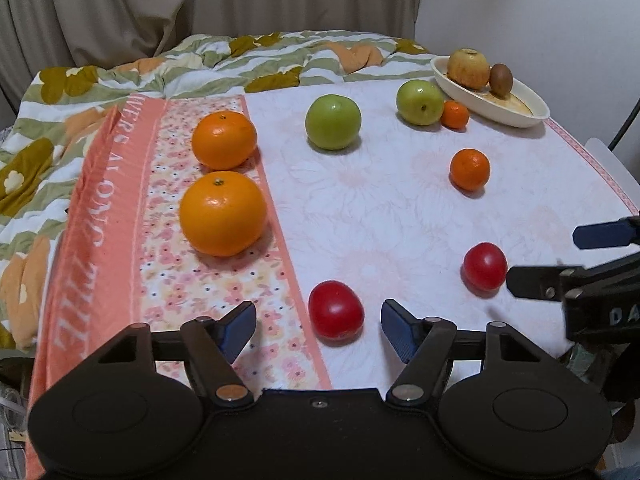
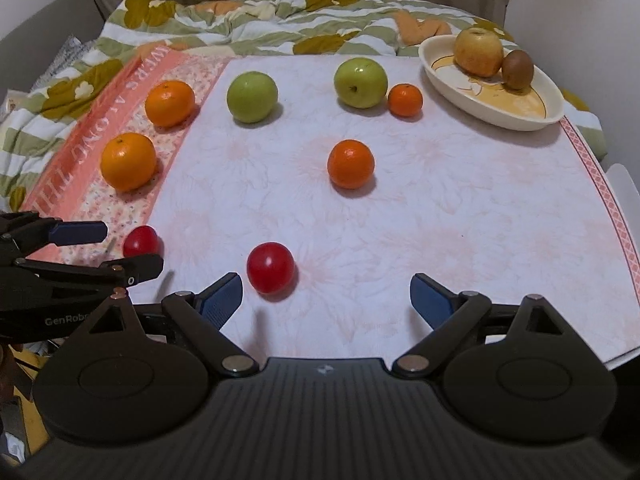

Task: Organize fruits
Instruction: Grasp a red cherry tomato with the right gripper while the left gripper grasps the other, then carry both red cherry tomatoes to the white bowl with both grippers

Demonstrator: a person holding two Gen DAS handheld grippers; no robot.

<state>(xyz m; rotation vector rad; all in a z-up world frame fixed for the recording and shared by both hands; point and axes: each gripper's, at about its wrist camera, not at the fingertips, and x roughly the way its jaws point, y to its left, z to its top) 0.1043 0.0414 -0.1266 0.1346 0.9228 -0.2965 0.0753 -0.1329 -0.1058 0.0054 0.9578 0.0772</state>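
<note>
Two hand-held grippers hover at the near edge of a cloth-covered table [image 2: 460,208] strewn with fruit. The left gripper [image 1: 318,322] is spread wide and empty, its jaws bracketing the nearer red tomato [image 1: 336,310] without touching it; the right gripper [image 2: 326,296], equally wide and empty, faces a second red tomato [image 2: 271,268] lying just beside its left finger. Beyond them sit two large oranges [image 1: 223,213] on the floral border, two green apples [image 2: 252,97] toward the back, and two small tangerines [image 2: 351,164] — one resting against an apple. An oval dish [image 2: 532,118] at the far right corner already holds a yellowish apple [image 2: 478,52] and a kiwi [image 2: 517,69]. The sorting appears barely begun, with most fruit loose. The next move likely calls for lowering a gripper squarely around a tomato and closing gently, since the round fruit could roll.
</note>
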